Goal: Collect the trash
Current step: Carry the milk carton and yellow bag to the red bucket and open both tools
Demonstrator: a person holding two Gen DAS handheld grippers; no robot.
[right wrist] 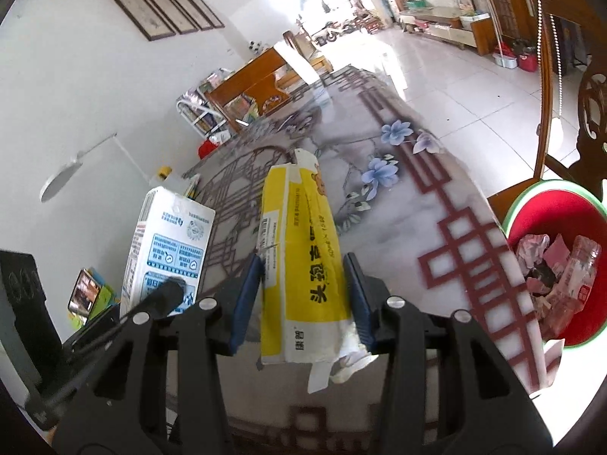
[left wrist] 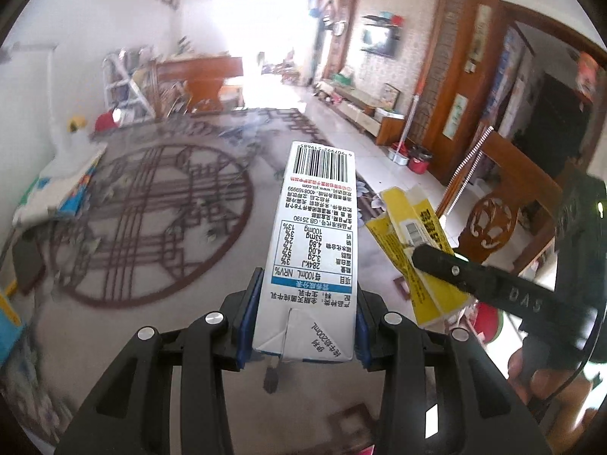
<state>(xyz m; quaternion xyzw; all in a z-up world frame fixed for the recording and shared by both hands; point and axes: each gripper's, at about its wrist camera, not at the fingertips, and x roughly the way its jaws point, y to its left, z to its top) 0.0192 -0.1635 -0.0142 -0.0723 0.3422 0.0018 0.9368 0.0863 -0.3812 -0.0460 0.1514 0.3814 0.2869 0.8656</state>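
The left claw [left wrist: 301,326] sits closest in the left wrist view, its blue-padded fingers [left wrist: 248,322] pressed against both sides of a white milk carton [left wrist: 313,250]. The carton points away from the camera, its barcode end farthest out and its nutrition panel facing up. It is held above the counter [left wrist: 151,204], which is covered in a printed sheet with a brown round lattice and blue flowers.

In the right wrist view the right claw [right wrist: 303,295] is closed to the width of a yellow and white box [right wrist: 303,265], crumpled and torn at its near end, with a white flap hanging below it. This box also points away from the camera, over the counter. The same carton appears to its left [right wrist: 167,250], and the tip of the left claw shows against its lower side.

In the left wrist view the yellow box [left wrist: 413,242] is just to the right of the carton, apart from it, with the black finger [left wrist: 447,265] of the right claw across it.

Off the counter's right edge sits a red basin with a green rim [right wrist: 550,265], holding crumpled pink wrappers and a clear plastic bottle [right wrist: 580,265]. A carved wooden chair [left wrist: 497,216] stands beyond that edge. A patterned cloth [left wrist: 60,193] lies at the counter's far left.
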